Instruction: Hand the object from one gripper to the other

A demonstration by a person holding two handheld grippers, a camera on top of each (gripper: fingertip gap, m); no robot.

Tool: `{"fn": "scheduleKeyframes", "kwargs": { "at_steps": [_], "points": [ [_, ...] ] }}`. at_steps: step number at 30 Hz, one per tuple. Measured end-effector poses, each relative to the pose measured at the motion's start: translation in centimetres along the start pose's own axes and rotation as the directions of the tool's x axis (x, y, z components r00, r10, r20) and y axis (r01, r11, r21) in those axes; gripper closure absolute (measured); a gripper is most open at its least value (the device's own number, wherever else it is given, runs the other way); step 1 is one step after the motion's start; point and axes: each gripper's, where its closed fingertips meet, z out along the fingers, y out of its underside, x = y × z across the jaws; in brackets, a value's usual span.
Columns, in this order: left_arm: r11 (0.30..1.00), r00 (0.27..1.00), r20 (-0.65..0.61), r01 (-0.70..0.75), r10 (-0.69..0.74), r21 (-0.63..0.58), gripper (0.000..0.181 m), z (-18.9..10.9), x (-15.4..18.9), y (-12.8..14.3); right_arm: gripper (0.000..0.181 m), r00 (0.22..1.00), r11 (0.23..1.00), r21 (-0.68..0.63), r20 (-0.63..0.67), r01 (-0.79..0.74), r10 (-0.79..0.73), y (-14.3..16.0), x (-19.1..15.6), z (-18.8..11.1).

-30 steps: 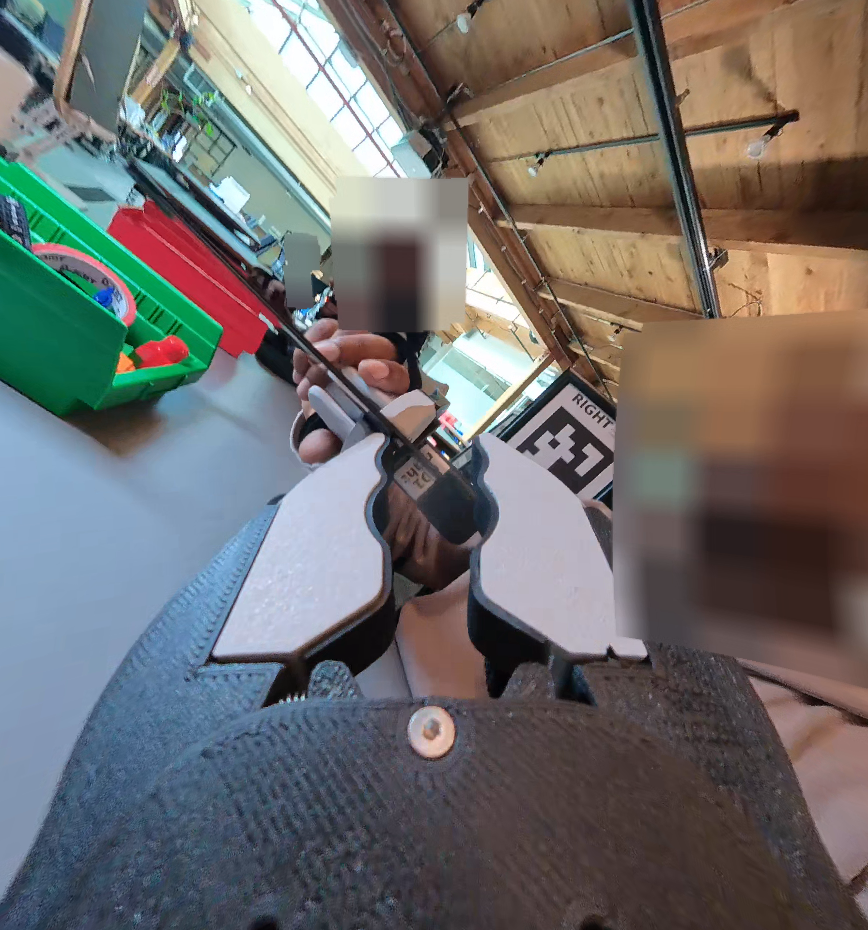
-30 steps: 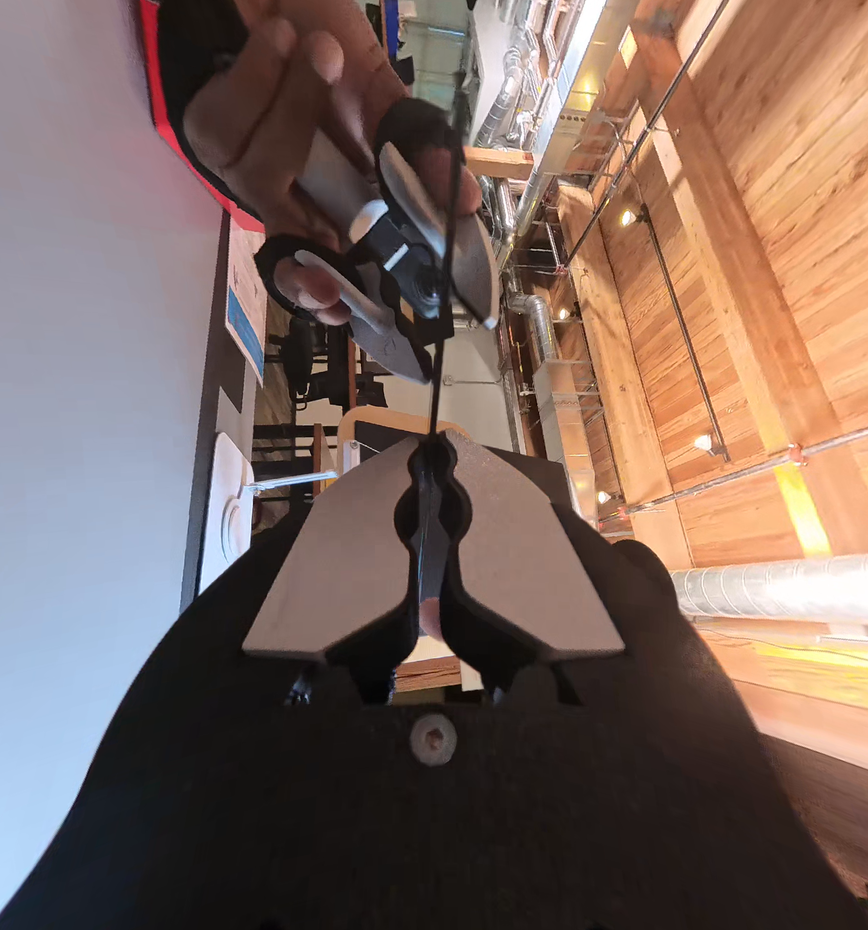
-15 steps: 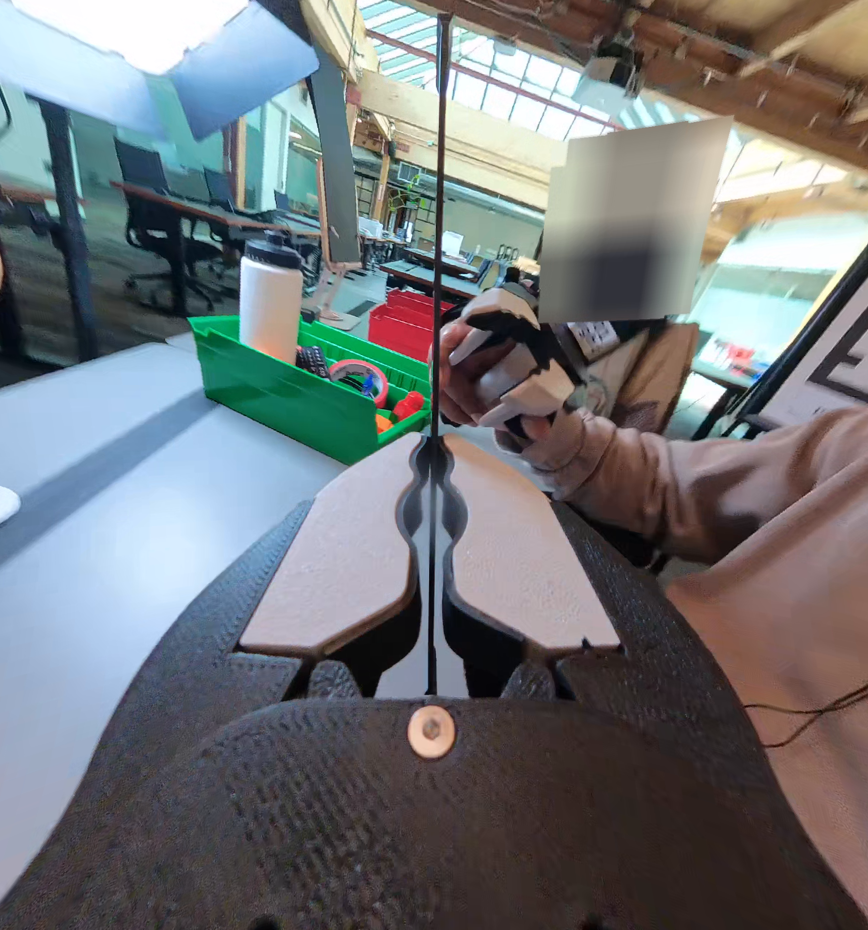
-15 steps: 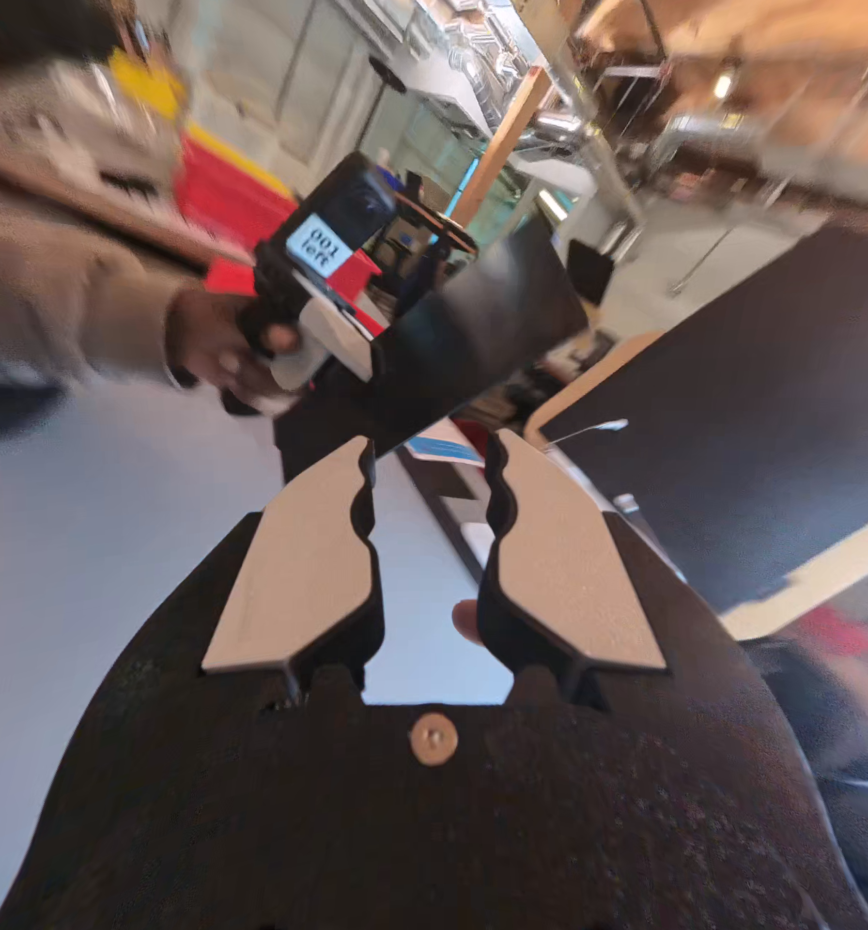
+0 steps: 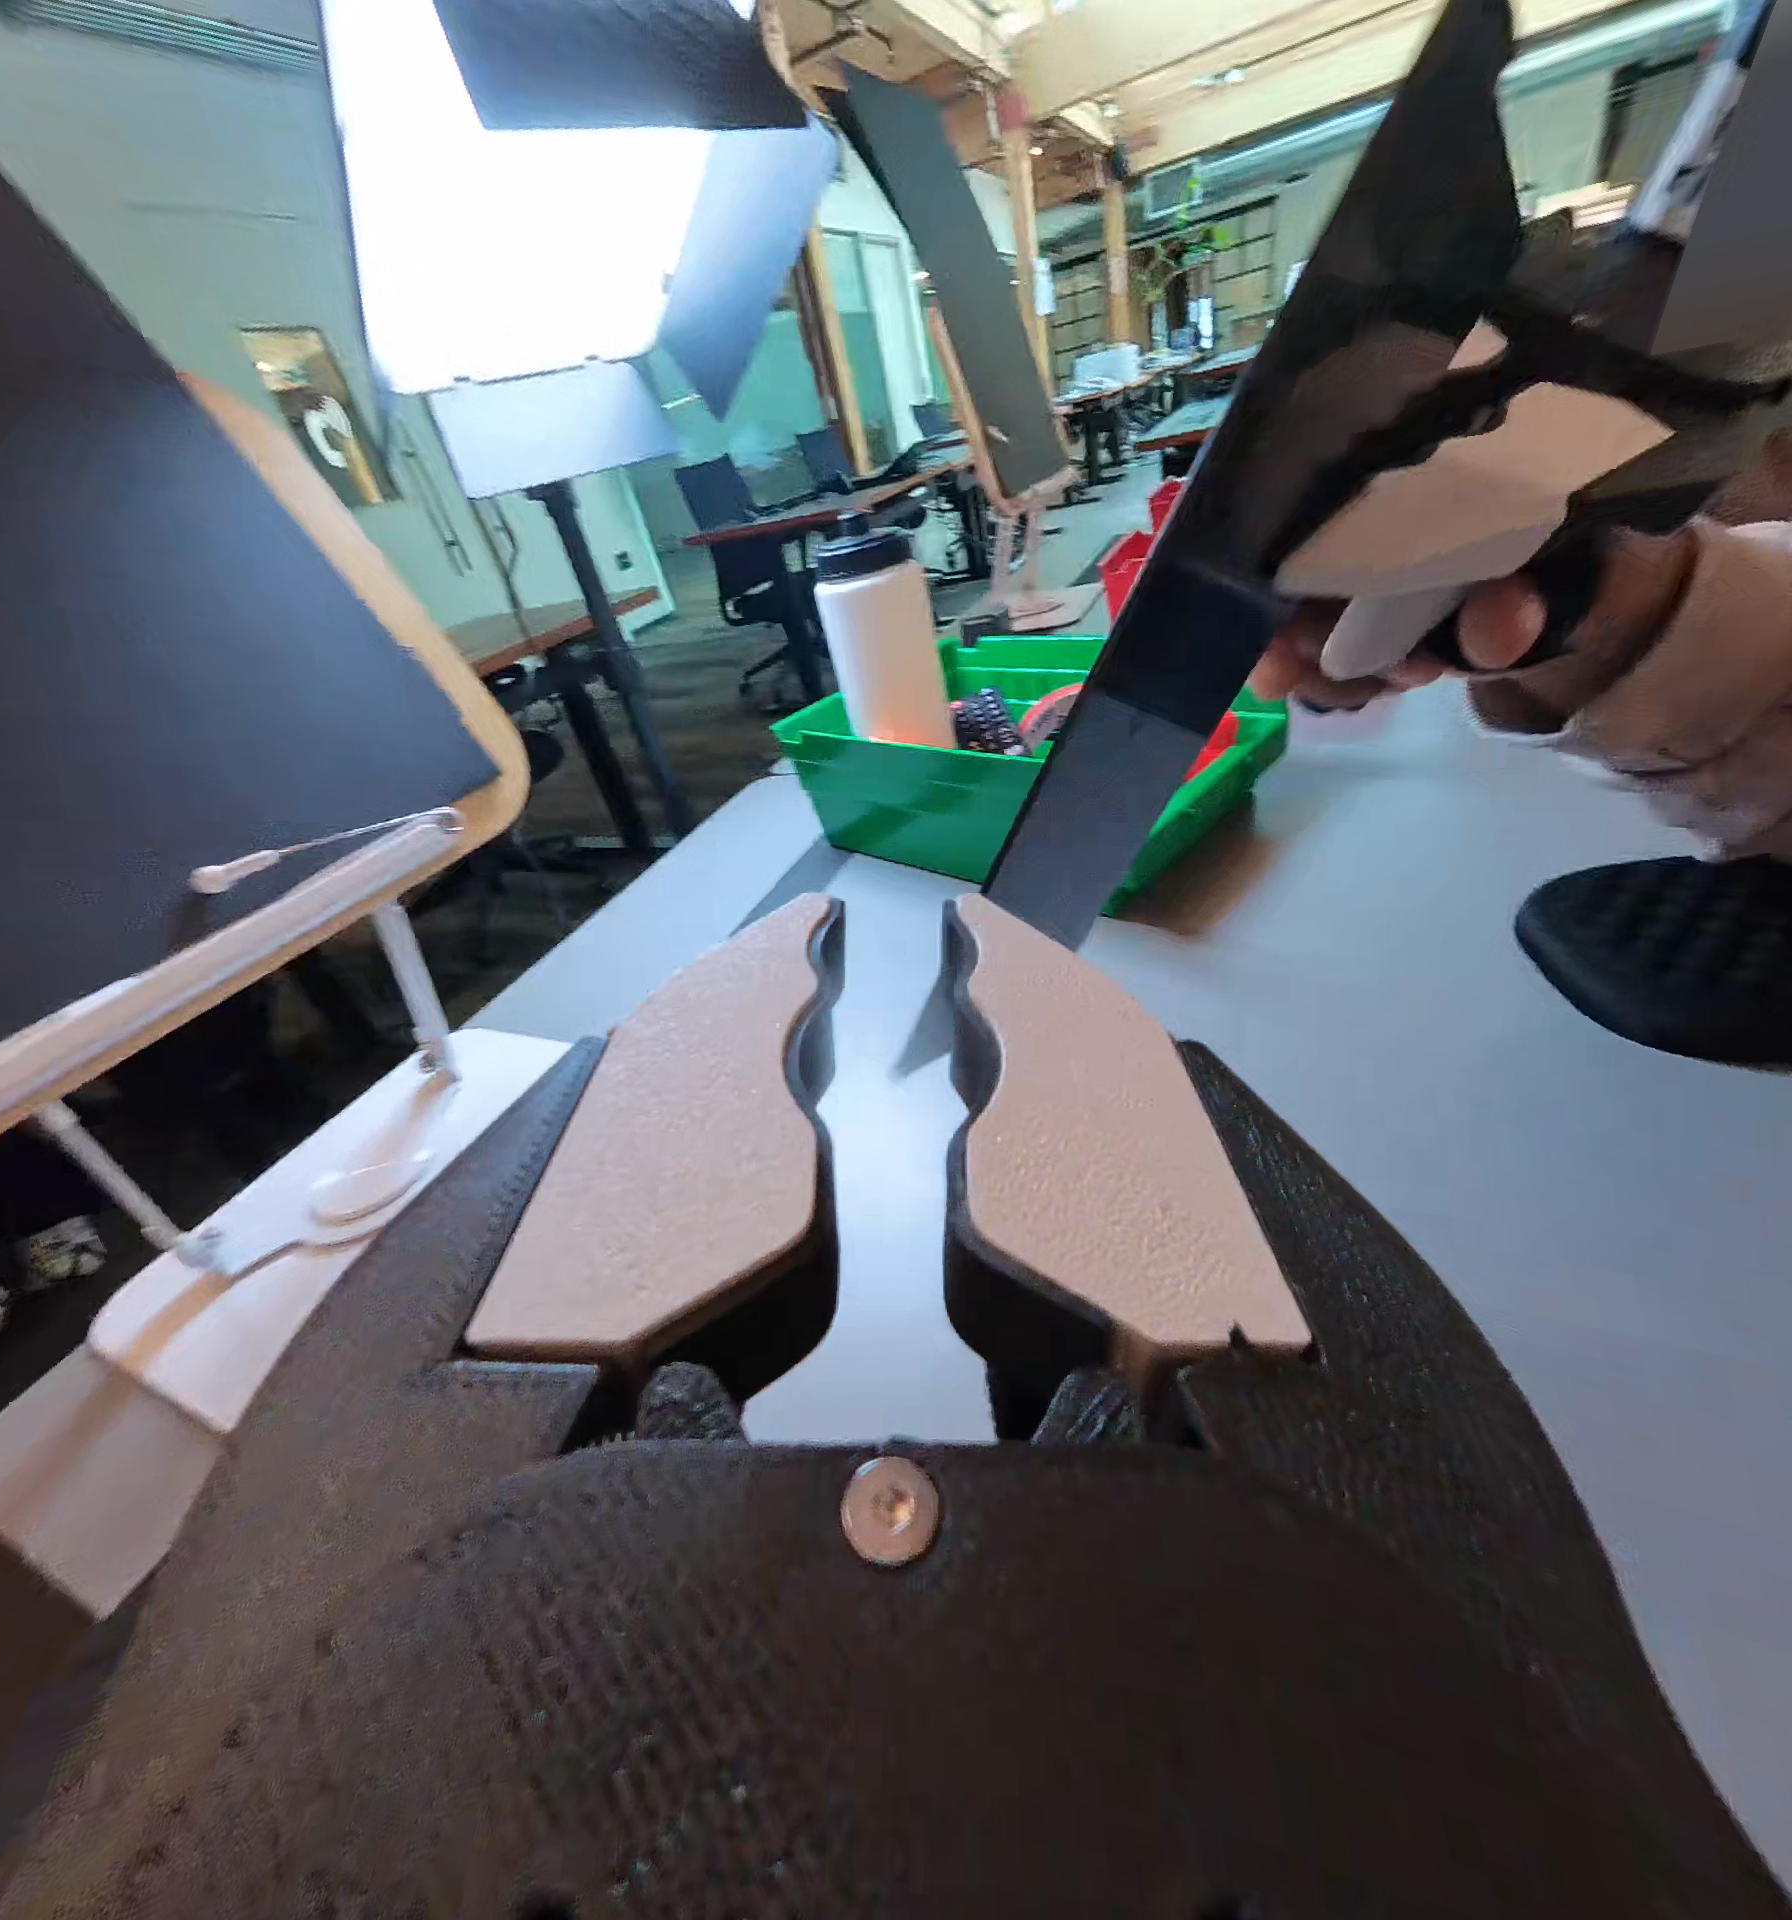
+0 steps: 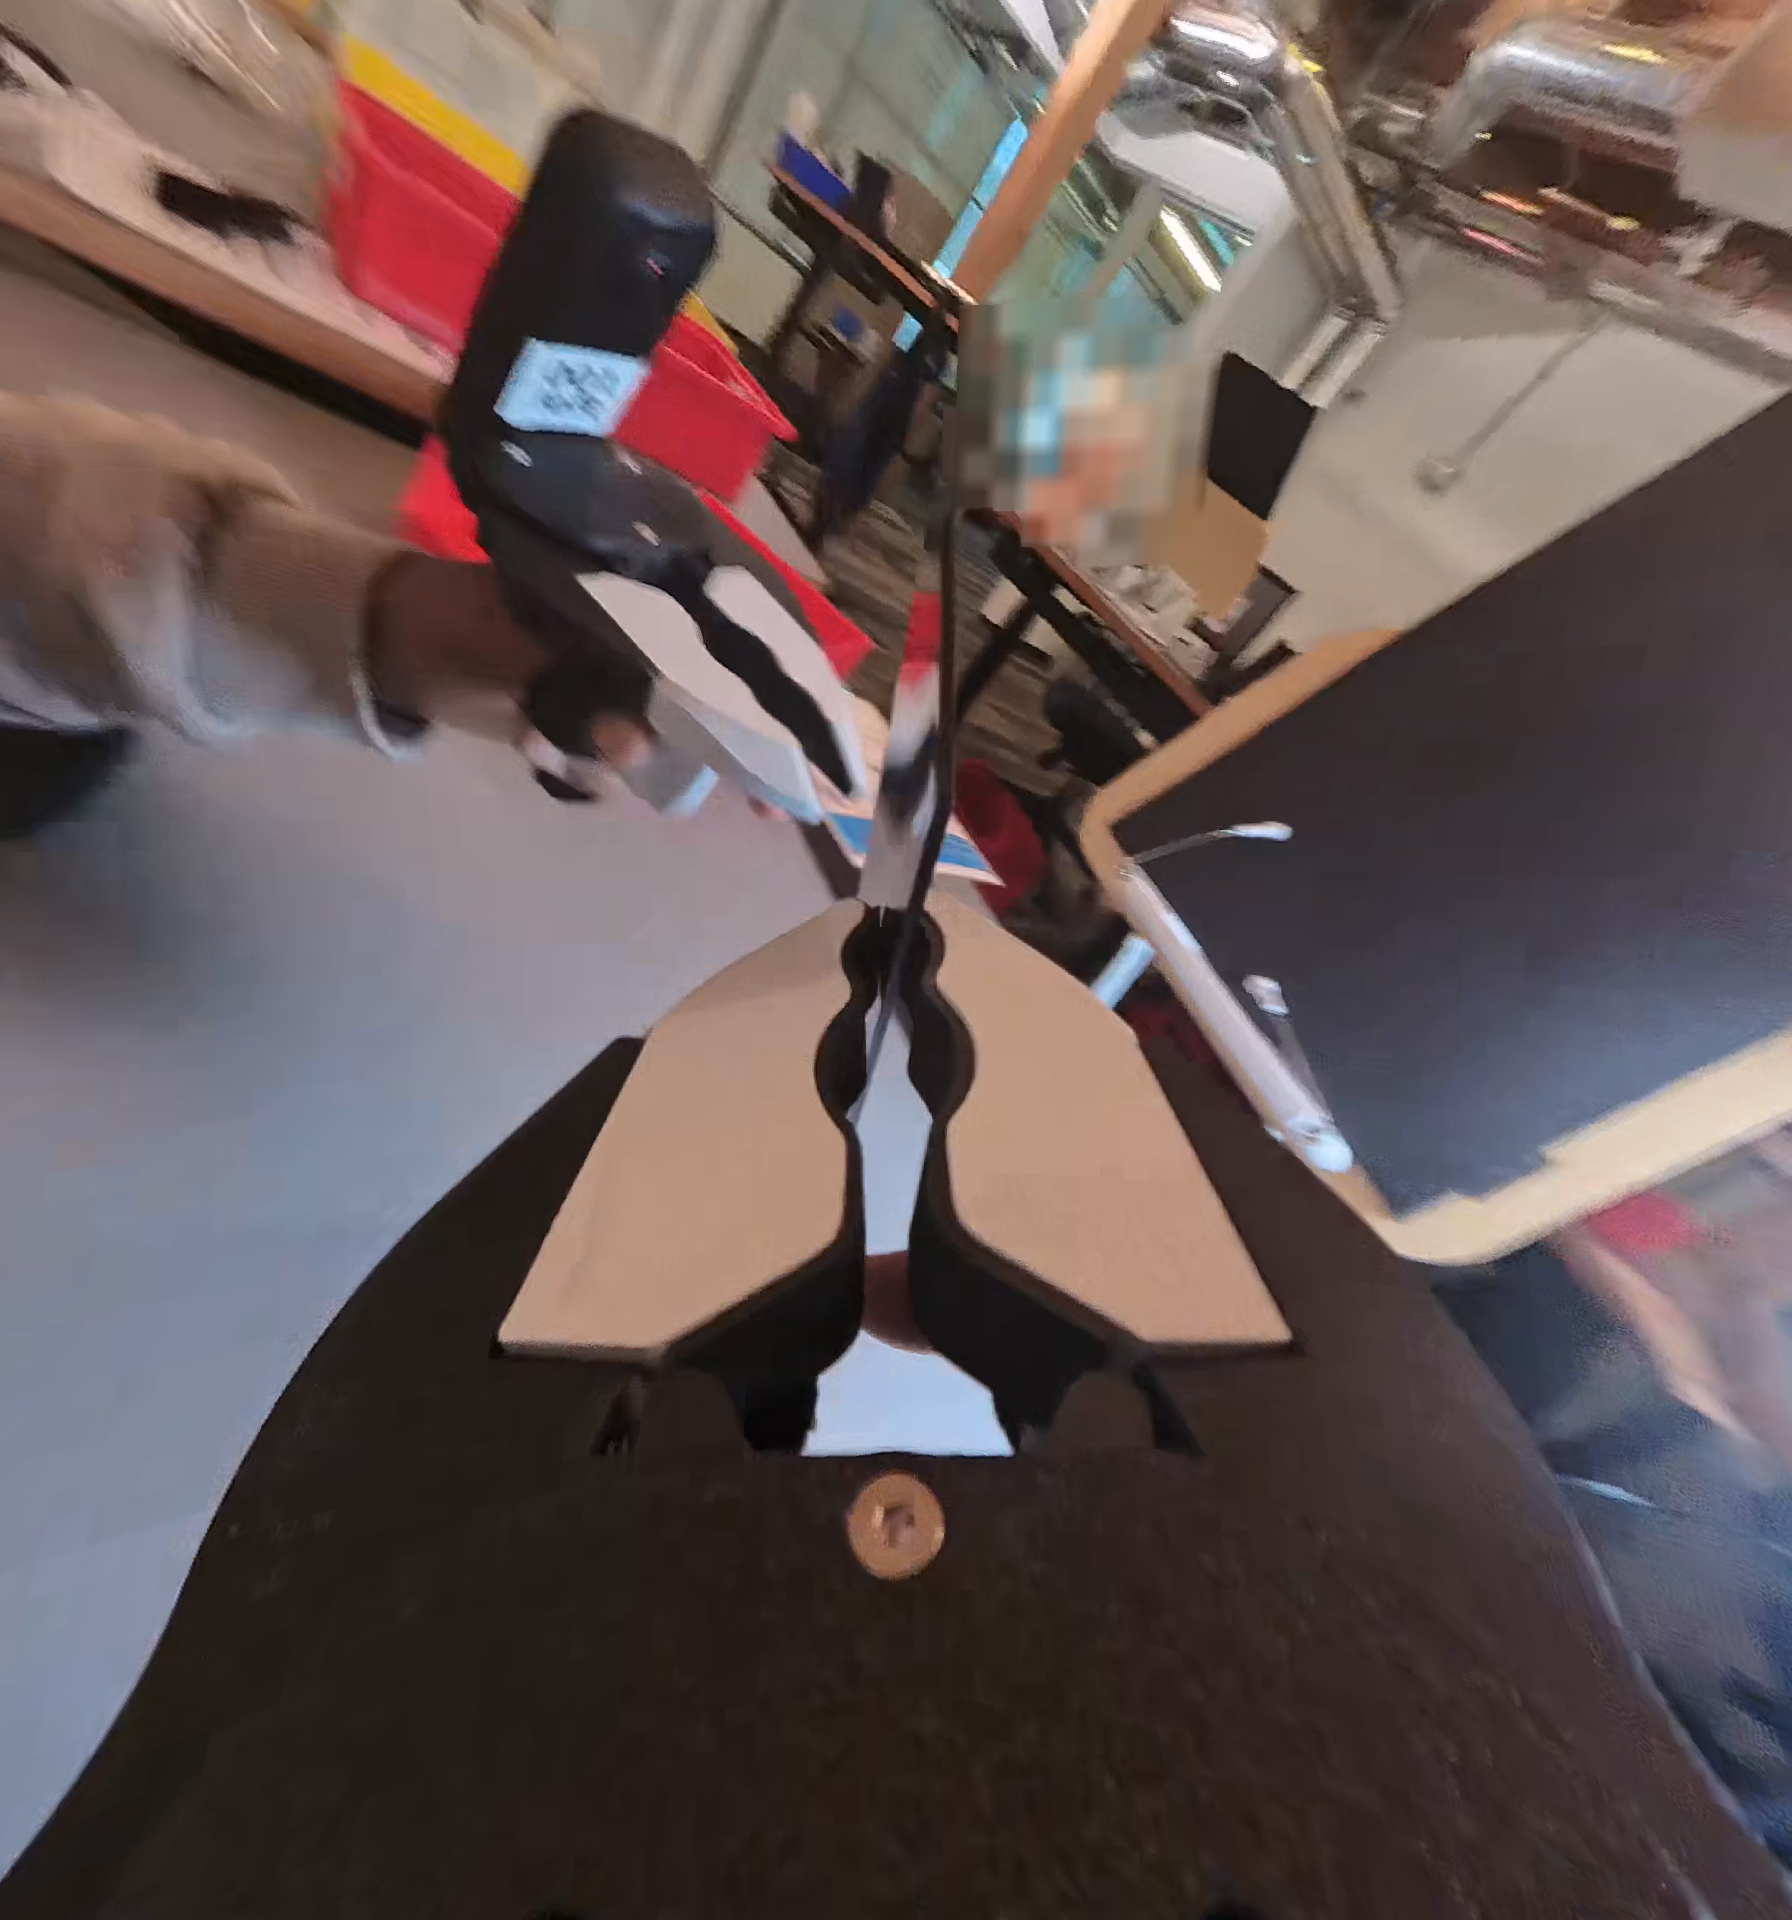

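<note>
- The thin black sheet (image 6: 907,831) is pinched edge-on between my right gripper (image 6: 897,935) fingertips, at frame centre.
- My left gripper (image 5: 892,925) gapes narrowly, empty, its right fingertip just beside the sheet's lower corner.

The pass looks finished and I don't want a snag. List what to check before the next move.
1. Right tongs shut on the black sheet: ok.
2. Left tongs open, nothing between them: ok.
3. Sheet's lower corner free of the left tongs' tip: cannot tell; the two meet in the left wrist view.
4. Sheet free of the green bin behind it: cannot tell; they overlap in that view.
5. Right wrist view sharp enough to judge the grip: not ok, it is blurred.
</note>
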Motion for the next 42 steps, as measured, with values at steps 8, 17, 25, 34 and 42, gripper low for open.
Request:
{"fn": "scheduleKeyframes", "kwargs": {
  "at_steps": [8,17,25,34,42],
  "points": [
    [0.992,0.987,0.109,0.117,-0.122,0.048,0.170,-4.7,-4.4,-2.7,0.180,0.780,0.826,-0.531,-0.430,0.188,-0.454,3.2,14.2,-12.0],
    [0.975,0.977,0.082,0.204,-0.197,-0.090,0.171,-8.9,-0.9,2.7,0.179,0.731,0.490,-0.803,-0.103,0.339,-0.674,17.7,19.1,-16.1],
    [0.957,0.957,0.153,0.264,-0.245,-0.118,0.172,-14.4,0.6,6.0,0.178,0.638,0.259,-0.745,0.276,0.614,-0.719,28.4,18.1,-18.1],
    [0.943,0.935,0.180,0.324,-0.306,-0.076,0.172,-15.6,-0.1,6.5,0.133,0.765,0.202,-0.836,0.333,0.509,-0.551,30.4,19.1,-24.0],
    [0.946,0.935,0.216,0.308,-0.281,-0.105,0.172,-15.9,-0.3,6.3,0.138,0.832,0.521,-0.832,-0.144,0.191,-0.536,21.4,20.9,-25.0]
  ]
}}
